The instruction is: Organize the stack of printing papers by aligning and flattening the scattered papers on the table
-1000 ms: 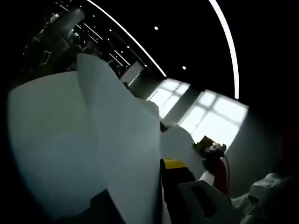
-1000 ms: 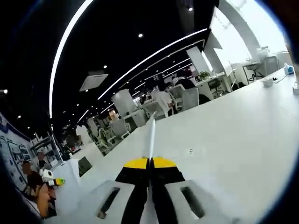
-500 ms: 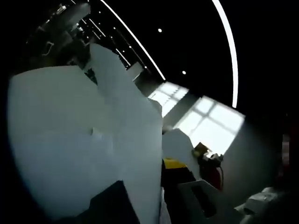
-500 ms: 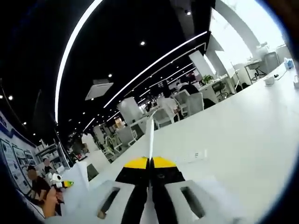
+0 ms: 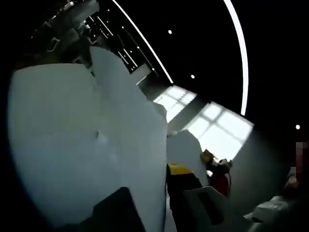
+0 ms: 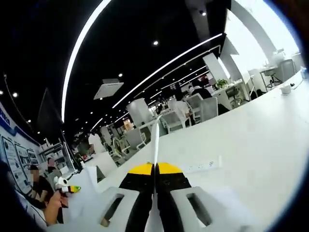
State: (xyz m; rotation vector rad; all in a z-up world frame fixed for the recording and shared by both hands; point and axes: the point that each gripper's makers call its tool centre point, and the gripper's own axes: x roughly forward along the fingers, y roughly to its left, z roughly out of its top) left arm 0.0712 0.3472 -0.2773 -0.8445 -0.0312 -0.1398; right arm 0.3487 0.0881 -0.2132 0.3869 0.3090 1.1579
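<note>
We see the right gripper [image 6: 155, 170] with its yellow-tipped black jaws closed on the edge of the thin white printing papers [image 6: 155, 142], held upright above the long white table [image 6: 251, 145]. The left gripper [image 5: 166, 176] clamps the same white sheets [image 5: 87, 145], which rise beside its jaws.

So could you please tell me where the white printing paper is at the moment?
The white printing paper stands edge-on, clamped in the right gripper, above the white table.
</note>
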